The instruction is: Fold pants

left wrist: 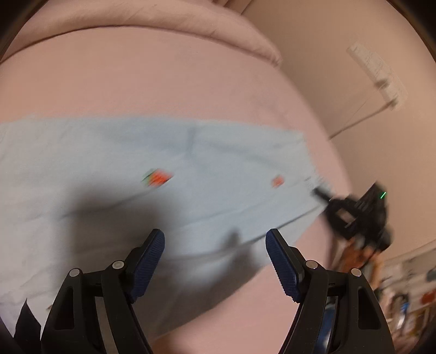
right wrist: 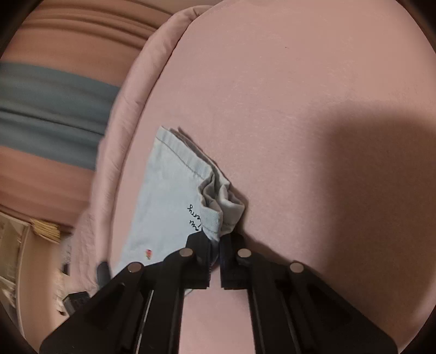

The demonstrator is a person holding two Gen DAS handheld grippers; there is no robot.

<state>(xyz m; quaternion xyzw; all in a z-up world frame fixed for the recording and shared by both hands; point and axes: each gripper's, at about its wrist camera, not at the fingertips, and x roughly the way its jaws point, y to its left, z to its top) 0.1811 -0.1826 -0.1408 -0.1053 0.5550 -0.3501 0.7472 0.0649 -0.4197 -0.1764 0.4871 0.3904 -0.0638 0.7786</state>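
Light blue pants [left wrist: 163, 163] with small red prints lie spread flat across a pink bed sheet [left wrist: 136, 81]. My left gripper [left wrist: 215, 237] hovers over their near edge, its blue-padded jaws wide apart with nothing between them. At the pants' right end, my right gripper [left wrist: 320, 194] reaches in from the side. In the right wrist view the right gripper [right wrist: 215, 239] is shut on the bunched hem corner of the pants [right wrist: 169, 196], which has black handwriting near the hem. The cloth rises in folds from between the pads.
A rolled pink blanket [left wrist: 163, 21] lies along the bed's far side. A pale wall with a white fixture [left wrist: 381, 73] stands beyond the bed's right edge. Blurred clutter [left wrist: 408, 286] sits low at the right. A grey-blue band [right wrist: 54, 109] shows past the blanket edge.
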